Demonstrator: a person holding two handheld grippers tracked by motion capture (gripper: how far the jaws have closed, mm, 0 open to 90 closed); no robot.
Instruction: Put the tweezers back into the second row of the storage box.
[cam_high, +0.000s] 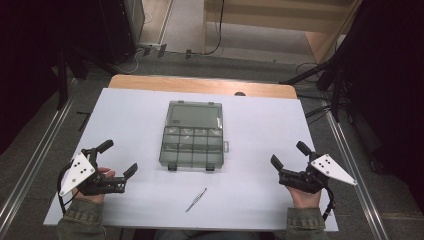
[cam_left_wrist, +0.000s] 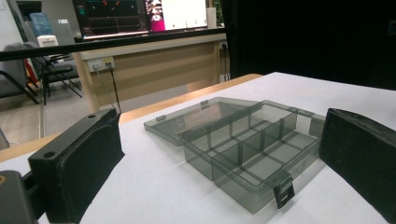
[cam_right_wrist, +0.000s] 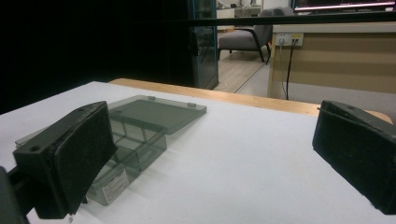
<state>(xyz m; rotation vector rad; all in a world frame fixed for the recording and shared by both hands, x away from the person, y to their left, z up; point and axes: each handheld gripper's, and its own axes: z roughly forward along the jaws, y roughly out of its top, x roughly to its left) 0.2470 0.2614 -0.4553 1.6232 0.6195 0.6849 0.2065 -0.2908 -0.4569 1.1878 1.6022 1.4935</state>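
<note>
Tweezers (cam_high: 196, 199) before lid-open organizer box (cam_high: 194, 136) (high view), both grippers' jaws released.

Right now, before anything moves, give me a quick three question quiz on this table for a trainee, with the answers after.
1. True or false: the box has its lid shut.
2. Multiple choice: where does the tweezers lie? A) inside the box B) on the table between the box and the person C) in the right gripper
3. Short answer: how do the jaws of the left gripper stand, and do they hold anything?

Key
1. False. The lid lies folded back flat on the far side, and the compartments look empty.
2. B.
3. Open, holding nothing; the right gripper is the same.
</note>
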